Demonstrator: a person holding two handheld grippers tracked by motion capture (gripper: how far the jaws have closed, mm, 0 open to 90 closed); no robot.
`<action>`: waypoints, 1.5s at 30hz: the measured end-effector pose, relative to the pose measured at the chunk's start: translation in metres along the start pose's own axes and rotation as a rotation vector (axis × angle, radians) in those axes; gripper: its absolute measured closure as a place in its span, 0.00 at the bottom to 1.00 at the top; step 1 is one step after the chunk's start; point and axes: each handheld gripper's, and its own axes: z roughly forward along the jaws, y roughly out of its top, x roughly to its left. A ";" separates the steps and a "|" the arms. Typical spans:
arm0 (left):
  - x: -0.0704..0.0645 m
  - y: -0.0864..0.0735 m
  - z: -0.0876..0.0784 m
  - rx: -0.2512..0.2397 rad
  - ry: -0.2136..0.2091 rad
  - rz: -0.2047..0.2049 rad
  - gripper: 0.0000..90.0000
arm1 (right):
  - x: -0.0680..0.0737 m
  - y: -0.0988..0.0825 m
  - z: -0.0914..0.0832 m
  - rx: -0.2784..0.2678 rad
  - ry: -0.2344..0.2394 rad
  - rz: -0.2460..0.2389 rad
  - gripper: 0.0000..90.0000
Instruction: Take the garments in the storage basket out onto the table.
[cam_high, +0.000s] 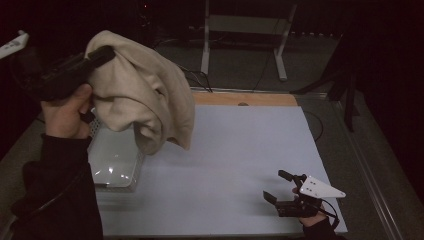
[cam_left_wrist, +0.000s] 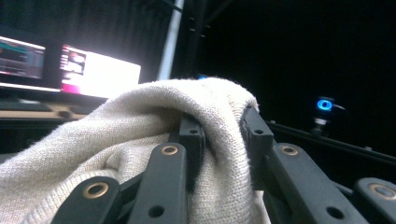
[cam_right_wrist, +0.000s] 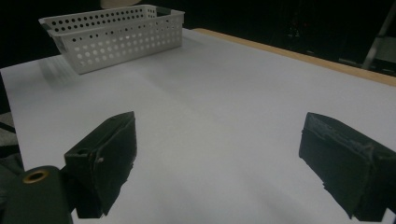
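Cream knit cloth (cam_high: 142, 95), soft and heavy-draped; landmark for this entry is the white perforated basket (cam_high: 116, 165).

High view. Cloth held aloft directly above the basket, its lowest fold hanging just over the basket's far rim. Left tool (cam_high: 102, 54) raised above the basket, clenched on the cloth's top edge. Right tool (cam_high: 282, 187) rests low on the white counter (cam_high: 240, 150), well apart from the basket toward the near right corner, jaws spread, carrying nothing.

Left gripper view. Cloth (cam_left_wrist: 140, 135) bunched between the two black jaws and spilling over them; the bite takes a thick fold, not a single layer. How deep the fold sits cannot be told.

Right gripper view. Basket (cam_right_wrist: 116, 35) stands at the far left of the counter (cam_right_wrist: 224, 107), apparently without contents as far as its walls allow seeing. Own jaws wide apart over bare surface.

Risks, as judged. Bulk hangs to one side of the grip, so a lowered cloth may land half outside the basket and drape over its rim. Knit may slip from the clench under its own weight. Loops may snag on the jaws at release, dragging the light basket along the counter.
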 end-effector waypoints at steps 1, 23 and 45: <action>-0.001 0.000 0.004 0.004 -0.007 -0.003 0.85 | 0.000 0.000 0.000 0.000 -0.001 -0.003 0.13; -0.007 -0.035 0.095 0.047 -0.153 -0.059 0.85 | -0.001 0.001 -0.003 -0.017 0.000 0.000 0.13; 0.007 -0.125 0.172 0.193 -0.181 -0.144 0.85 | -0.003 0.000 -0.004 -0.022 0.001 0.013 0.13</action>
